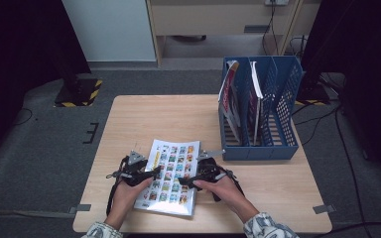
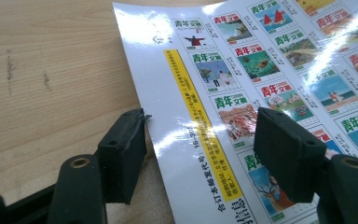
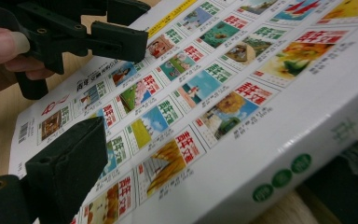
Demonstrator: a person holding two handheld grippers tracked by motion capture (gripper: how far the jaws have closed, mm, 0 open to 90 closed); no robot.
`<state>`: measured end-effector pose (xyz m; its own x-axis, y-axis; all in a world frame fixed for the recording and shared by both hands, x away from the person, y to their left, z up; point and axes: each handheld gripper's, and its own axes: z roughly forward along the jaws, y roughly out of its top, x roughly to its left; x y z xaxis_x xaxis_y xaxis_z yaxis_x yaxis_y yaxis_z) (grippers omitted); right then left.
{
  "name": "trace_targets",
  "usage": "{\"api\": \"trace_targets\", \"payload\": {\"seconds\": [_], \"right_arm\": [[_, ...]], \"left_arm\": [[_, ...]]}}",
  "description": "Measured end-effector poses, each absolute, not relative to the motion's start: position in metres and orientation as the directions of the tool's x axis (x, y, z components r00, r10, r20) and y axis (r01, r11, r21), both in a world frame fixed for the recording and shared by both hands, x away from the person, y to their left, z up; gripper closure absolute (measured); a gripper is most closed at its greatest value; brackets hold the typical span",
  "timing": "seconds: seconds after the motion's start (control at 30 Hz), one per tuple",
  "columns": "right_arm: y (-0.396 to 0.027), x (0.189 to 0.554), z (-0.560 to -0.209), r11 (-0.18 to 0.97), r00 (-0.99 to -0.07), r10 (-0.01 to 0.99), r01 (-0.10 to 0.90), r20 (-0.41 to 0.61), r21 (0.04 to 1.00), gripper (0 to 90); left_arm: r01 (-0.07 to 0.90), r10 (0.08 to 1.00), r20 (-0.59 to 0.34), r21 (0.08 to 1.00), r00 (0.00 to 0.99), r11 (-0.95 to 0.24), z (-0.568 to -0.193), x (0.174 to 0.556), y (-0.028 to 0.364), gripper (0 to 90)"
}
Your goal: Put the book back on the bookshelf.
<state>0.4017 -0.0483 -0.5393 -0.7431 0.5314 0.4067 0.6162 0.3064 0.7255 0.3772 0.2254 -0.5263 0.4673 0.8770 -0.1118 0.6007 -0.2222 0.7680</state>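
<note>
Glossy paper mag cover (image 2: 261, 93), matt wood tabletop (image 2: 51, 70), blue plastic rack (image 1: 283, 99).

The magazine (image 1: 171, 176) near the front has a glossy white cover with rows of small colourful pictures, green and red lettering and a yellow stripe. The worktop (image 1: 154, 116) is pale wood. The file rack (image 1: 283, 106) at the far right is blue.

Office-like recording room, wooden table (image 1: 144, 116) on grey carpet (image 1: 44, 144), blue file rack (image 1: 283, 99), floor cables (image 1: 347, 148), hazard-striped stand base (image 1: 79, 93)
</note>
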Motion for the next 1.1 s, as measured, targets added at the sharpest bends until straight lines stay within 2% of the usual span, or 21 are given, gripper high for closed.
{"api": "trace_targets", "payload": {"seconds": [0.3,0.53,0.63,0.9,0.97,1.1], "right_arm": [[-0.033,0.406,-0.539,0.304,-0.742,0.530,0.619,0.411,0.725,10.7],[-0.038,0.410,-0.537,0.327,-0.746,0.543,0.611,0.385,0.721,29.0],[-0.038,0.411,-0.534,0.326,-0.748,0.534,0.613,0.395,0.720,30.2],[-0.033,0.413,-0.534,0.300,-0.721,0.518,0.657,0.460,0.692,21.1],[-0.031,0.413,-0.534,0.292,-0.712,0.524,0.665,0.466,0.688,21.7],[-0.031,0.414,-0.534,0.265,-0.680,0.542,0.696,0.494,0.667,29.6]], "left_arm": [[0.608,0.878,-0.126,0.766,0.461,-0.209,-0.527,0.377,0.226,33.2],[0.614,0.878,-0.141,0.764,0.457,-0.197,-0.527,0.378,0.226,33.2],[0.615,0.879,-0.142,0.764,0.456,-0.195,-0.527,0.378,0.226,33.1],[0.622,0.879,-0.153,0.760,0.452,-0.188,-0.527,0.379,0.227,33.2],[0.623,0.879,-0.152,0.759,0.452,-0.189,-0.527,0.379,0.227,33.1],[0.624,0.880,-0.153,0.759,0.449,-0.187,-0.527,0.379,0.227,33.2]]}}
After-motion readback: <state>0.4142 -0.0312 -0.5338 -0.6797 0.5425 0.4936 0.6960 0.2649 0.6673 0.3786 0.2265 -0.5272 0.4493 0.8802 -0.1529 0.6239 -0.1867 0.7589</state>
